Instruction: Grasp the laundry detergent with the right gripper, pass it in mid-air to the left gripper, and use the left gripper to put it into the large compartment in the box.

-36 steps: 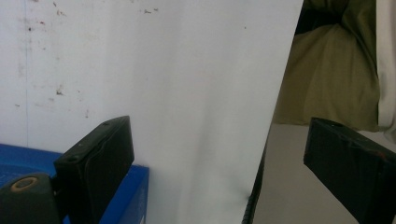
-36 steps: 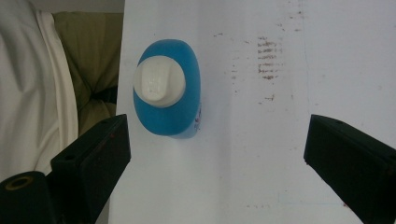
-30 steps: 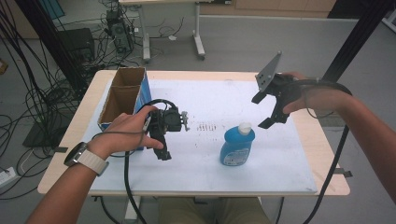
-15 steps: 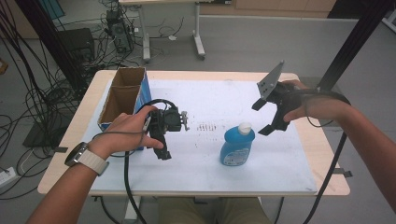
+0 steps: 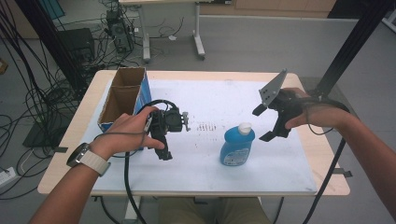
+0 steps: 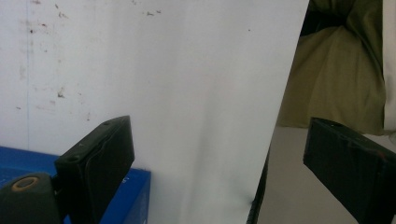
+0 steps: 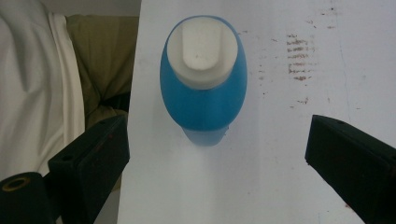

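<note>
High view: right claw, jaws apart, beside upright blue bottle on worktop; left claw, jaws apart, empty.

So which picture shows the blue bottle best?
The high view: the whole blue bottle stands upright on the table with its white cap. The right gripper view looks down on its cap and shoulders; the left gripper view faces the white sheet.

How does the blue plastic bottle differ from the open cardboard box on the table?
The blue plastic bottle with white cap stands capped mid-table; the brown cardboard box with blue sides sits open-topped at the left edge. The bottle is rounded and smaller, the box rectangular. Both stand upright on the white sheet.
</note>
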Demonstrator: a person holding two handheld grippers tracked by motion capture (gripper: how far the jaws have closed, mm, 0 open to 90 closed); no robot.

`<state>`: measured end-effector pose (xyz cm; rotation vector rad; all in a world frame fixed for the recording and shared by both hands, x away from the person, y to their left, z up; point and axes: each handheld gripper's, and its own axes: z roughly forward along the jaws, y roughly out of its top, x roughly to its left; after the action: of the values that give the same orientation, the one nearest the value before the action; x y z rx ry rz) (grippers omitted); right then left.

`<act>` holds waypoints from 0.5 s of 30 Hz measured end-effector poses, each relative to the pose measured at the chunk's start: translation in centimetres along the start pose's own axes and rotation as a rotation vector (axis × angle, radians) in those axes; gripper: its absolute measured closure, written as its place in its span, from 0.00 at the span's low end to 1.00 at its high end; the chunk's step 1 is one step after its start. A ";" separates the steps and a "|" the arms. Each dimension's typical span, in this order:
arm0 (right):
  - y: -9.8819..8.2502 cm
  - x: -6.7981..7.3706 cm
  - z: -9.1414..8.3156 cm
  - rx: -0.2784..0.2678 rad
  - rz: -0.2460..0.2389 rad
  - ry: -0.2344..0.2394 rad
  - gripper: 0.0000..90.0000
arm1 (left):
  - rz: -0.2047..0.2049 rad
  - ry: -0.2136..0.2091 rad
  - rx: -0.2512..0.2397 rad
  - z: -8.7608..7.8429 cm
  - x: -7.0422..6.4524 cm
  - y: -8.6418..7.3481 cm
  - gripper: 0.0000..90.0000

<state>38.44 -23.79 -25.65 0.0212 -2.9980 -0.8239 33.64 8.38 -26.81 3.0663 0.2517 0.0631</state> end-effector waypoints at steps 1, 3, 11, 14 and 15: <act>0.0 0.0 0.0 0.000 0.000 0.000 0.07 | -0.001 -0.004 0.001 0.1 0.0 0.0 0.10; -0.2 0.1 0.2 -0.008 0.004 -0.007 0.06 | -0.002 -0.007 0.005 0.3 0.0 -0.1 0.10; -1.0 0.3 1.2 -0.038 0.008 -0.014 0.05 | -0.005 -0.014 0.007 0.8 0.1 -0.2 0.10; -1.2 0.4 1.5 -0.045 -0.001 -0.019 0.05 | -0.004 -0.014 0.006 0.8 0.1 -0.2 0.10; -1.2 0.4 1.6 -0.048 -0.003 -0.021 0.05 | -0.003 -0.014 0.008 0.7 0.1 -0.2 0.10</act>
<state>37.97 -24.04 -27.65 0.0153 -2.9972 -0.9013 33.70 8.58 -27.57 3.0731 0.2566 0.0398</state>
